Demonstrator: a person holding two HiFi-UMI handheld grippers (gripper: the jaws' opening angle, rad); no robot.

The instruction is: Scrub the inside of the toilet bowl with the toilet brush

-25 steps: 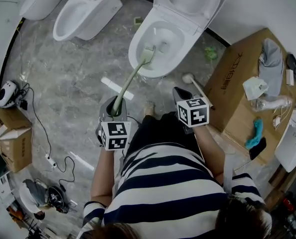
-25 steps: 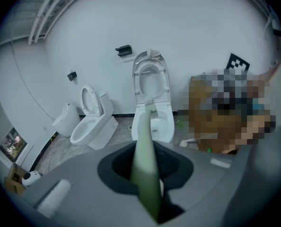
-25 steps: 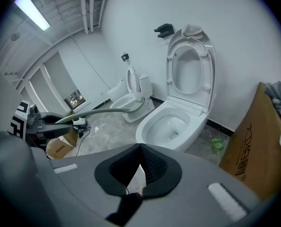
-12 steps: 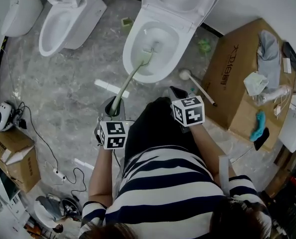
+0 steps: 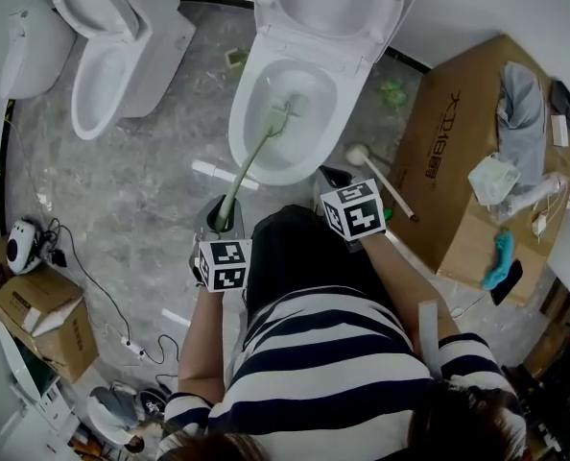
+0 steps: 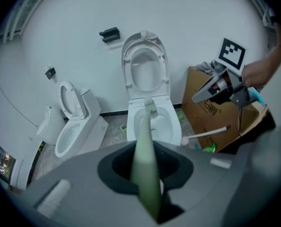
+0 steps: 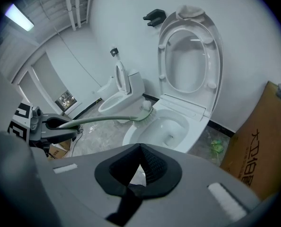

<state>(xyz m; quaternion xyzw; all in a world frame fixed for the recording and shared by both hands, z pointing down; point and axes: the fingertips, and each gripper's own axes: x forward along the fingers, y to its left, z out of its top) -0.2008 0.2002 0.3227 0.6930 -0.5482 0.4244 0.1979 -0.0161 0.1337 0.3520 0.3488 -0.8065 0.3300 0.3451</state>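
Left tongs (image 6: 147, 174) clenched on toilet brush (image 5: 251, 161) handle, bristles inside toilet bowl (image 5: 239, 137).
Gripped at the handle's far end for reach; right tongs (image 7: 139, 170) closed, empty, parked short of the bowl's front rim.

Head view steep down; both gripper views face toilet bowl (image 5: 304, 154).

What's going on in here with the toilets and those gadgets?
A person in a striped top is cleaning a toilet, holding a gripper in each hand. The left gripper is clamped on the handle of a green toilet brush, whose head reaches into the open toilet bowl. The right gripper is shut and empty, held beside the bowl.
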